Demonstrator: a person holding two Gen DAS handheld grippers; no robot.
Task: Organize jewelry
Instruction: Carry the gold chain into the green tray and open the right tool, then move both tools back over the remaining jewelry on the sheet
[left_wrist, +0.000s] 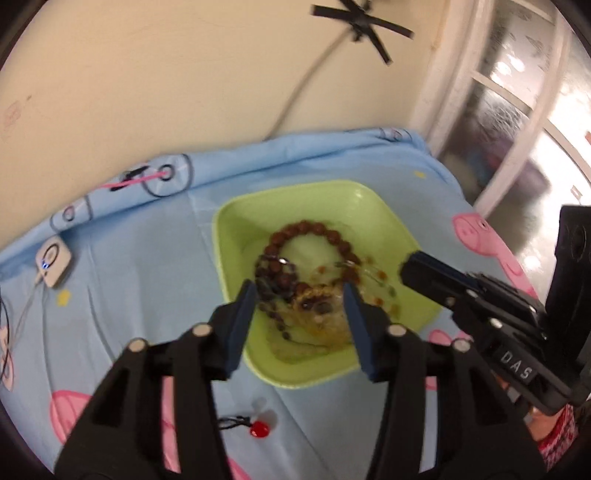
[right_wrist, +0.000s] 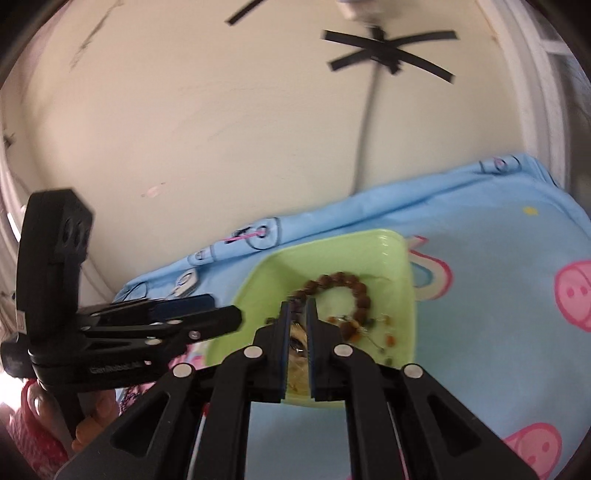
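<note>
A: Where's the jewelry?
B: Beads (left_wrist: 314, 240) lie in the green tray (left_wrist: 373, 206).
A: Grippers?
B: Left gripper (left_wrist: 299, 291) spread wide over it; right gripper (right_wrist: 298, 306) nearly closed, grip unclear.

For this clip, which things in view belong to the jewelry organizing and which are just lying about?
Belongs to the job:
- green tray
- brown bead bracelet in the tray
- tangle of dark beads and chains in the tray
- red pendant on the cloth, outside the tray
- left tongs, open
- right tongs, nearly closed

Lying about:
- white device with cable
- blue cartoon cloth
- black tape cross on the wall
</note>
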